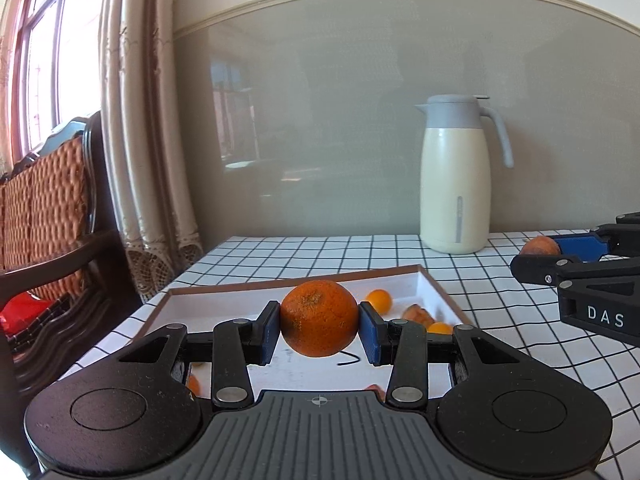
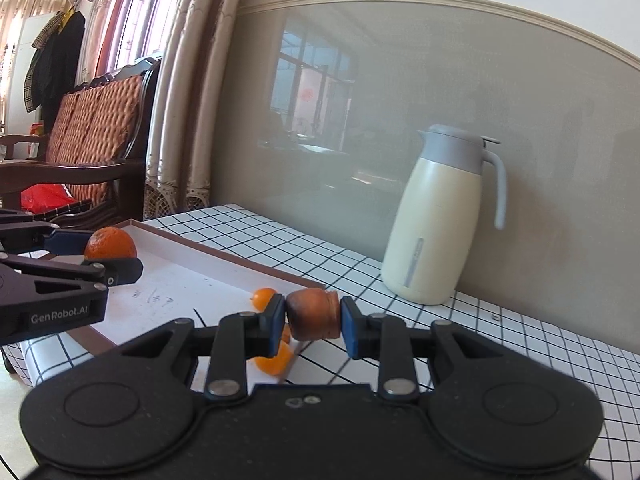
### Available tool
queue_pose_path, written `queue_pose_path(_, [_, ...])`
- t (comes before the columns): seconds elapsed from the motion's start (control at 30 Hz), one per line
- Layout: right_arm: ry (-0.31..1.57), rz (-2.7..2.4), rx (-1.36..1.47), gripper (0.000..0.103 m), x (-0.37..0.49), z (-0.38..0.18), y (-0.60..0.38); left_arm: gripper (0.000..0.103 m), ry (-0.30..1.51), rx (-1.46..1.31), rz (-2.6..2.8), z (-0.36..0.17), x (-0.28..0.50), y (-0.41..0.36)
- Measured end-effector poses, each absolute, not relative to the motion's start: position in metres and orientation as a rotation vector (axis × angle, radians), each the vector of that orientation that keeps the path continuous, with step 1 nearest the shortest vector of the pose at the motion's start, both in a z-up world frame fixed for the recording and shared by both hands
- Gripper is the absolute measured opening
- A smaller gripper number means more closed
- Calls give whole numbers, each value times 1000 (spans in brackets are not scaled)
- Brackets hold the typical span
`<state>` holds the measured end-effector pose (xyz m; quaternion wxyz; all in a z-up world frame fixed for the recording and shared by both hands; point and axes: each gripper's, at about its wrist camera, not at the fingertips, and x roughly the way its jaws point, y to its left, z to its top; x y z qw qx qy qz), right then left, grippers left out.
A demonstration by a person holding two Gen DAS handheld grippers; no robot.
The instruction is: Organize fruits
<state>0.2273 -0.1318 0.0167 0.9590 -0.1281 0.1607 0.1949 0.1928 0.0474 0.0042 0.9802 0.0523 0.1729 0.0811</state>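
Table (image 1: 500, 292) under white cloth with black grid lines, set against a glossy grey wall panel (image 1: 340, 120) that reflects a window. Beige curtain (image 1: 136, 120) and a dark wooden bench (image 2: 92, 132) with woven orange cushions off to the left.

Left gripper (image 1: 319, 323): blue pads clamped part-way on a round, pitted orange (image 1: 319, 319), held above the tray (image 1: 440, 292). The tray is shallow, white inside, brown rim, directly ahead of and below the claw. Small smooth kumquats (image 1: 379, 300) lie past the claw's right pad.

Right gripper (image 2: 313, 319): jaws narrowed on a brownish, wrinkled, squat fruit (image 2: 313, 314), held over the tray's near right corner.

Cream thermos jug (image 2: 436, 220), grey lid and handle, smooth, stands well beyond the right claw by the wall.
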Motion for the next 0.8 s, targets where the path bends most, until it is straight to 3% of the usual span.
queue_pose_path(0.8, [392,440,-192,21,275,5,-85,42,383,9,308,-6,221,144])
